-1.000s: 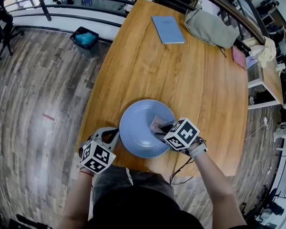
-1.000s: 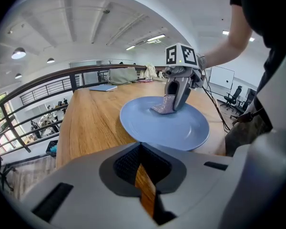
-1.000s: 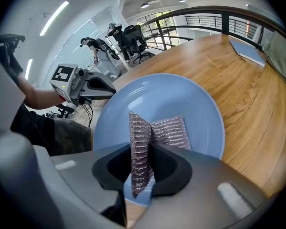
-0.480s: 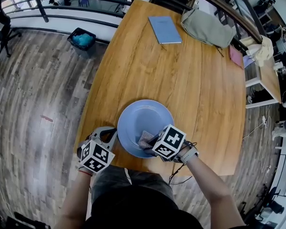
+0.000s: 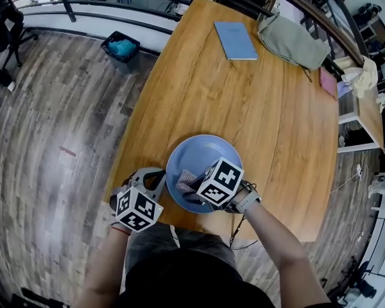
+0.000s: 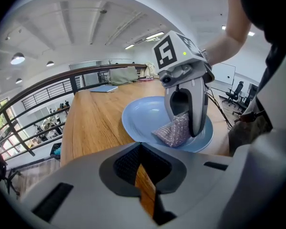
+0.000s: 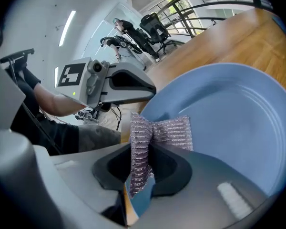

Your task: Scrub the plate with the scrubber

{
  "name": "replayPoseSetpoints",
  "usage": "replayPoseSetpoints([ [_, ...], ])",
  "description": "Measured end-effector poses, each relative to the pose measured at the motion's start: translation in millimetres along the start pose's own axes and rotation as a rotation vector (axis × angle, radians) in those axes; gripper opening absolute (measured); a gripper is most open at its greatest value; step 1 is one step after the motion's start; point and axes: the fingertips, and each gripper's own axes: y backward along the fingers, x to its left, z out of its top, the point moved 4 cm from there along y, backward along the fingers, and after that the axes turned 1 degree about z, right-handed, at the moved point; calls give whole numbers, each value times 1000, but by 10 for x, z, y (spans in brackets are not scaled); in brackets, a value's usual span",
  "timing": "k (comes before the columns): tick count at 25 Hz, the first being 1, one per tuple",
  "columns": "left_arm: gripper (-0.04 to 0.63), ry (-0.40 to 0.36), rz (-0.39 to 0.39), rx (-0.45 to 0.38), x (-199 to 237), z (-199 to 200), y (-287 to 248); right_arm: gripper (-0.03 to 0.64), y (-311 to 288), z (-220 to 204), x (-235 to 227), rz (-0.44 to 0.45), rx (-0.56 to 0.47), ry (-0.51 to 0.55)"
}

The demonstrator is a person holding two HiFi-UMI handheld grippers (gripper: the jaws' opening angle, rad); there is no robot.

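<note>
A round blue plate [image 5: 208, 159] lies on the wooden table [image 5: 244, 101] near its front edge. My right gripper [image 5: 194, 183] is shut on a silvery mesh scrubber [image 5: 185, 181] and presses it on the plate's near left part. In the right gripper view the scrubber [image 7: 157, 135] is pinched between the jaws over the plate [image 7: 233, 118]. My left gripper [image 5: 160, 179] is shut with nothing in it, its tips at the plate's left rim. The left gripper view shows the plate [image 6: 143, 116], the scrubber [image 6: 174, 130] and the right gripper [image 6: 183, 125] above it.
A blue notebook [image 5: 235, 40] and a grey-green bag [image 5: 294, 42] lie at the table's far end, a pink item [image 5: 328, 82] at its right edge. A bin [image 5: 120, 47] stands on the floor at left beside a black railing [image 5: 102, 11].
My right gripper has dragged the scrubber leftward and nearer across the plate, from its middle right to its near left part. The left gripper has stayed at the plate's left rim.
</note>
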Motion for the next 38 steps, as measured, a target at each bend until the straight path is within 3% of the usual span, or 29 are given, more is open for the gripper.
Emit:
replayPoseSetpoints([
  [13, -4, -20, 15, 17, -13, -8, 10, 89, 379, 381, -508, -139, -157, -54],
  [27, -4, -33, 7, 31, 34, -52, 6, 89, 769, -146, -712, -284, -207, -170],
  [38, -5, -58, -2, 28, 45, -32, -11, 89, 577, -492, -404, -286, -200, -217],
])
